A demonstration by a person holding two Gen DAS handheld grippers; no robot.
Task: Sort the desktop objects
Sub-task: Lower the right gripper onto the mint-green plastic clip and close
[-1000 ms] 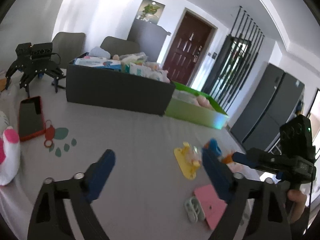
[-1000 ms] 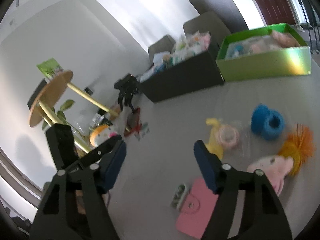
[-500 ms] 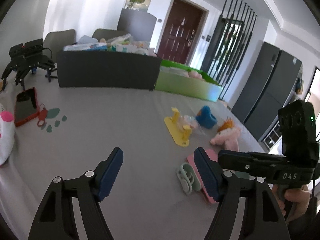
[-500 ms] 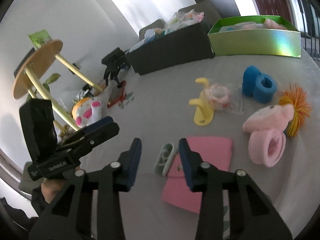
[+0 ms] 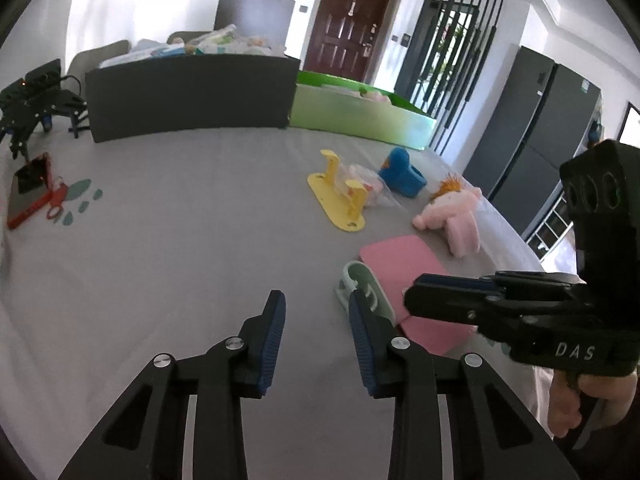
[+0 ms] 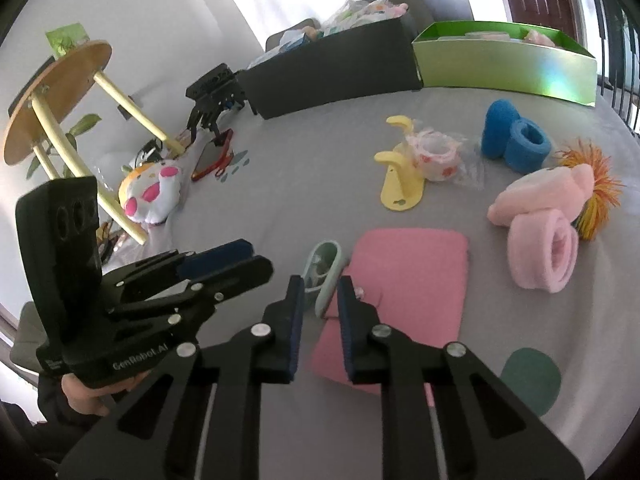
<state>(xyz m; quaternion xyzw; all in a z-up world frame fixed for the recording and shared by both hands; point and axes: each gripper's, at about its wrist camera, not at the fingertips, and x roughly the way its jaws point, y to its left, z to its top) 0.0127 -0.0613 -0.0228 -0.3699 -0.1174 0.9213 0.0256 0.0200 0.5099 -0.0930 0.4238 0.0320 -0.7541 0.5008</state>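
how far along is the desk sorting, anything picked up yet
Early. The black bin and green box already hold items. Nothing is in hand: the right gripper, jaws narrowly apart, is lined up on the mint clip beside the pink pouch; the left gripper is empty. The yellow hook, blue foam and pink plush remain.

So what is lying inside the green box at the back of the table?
Over the rim of the green box only something pink and a pale flat item show. The near wall covers the rest, so the contents below stay unseen.
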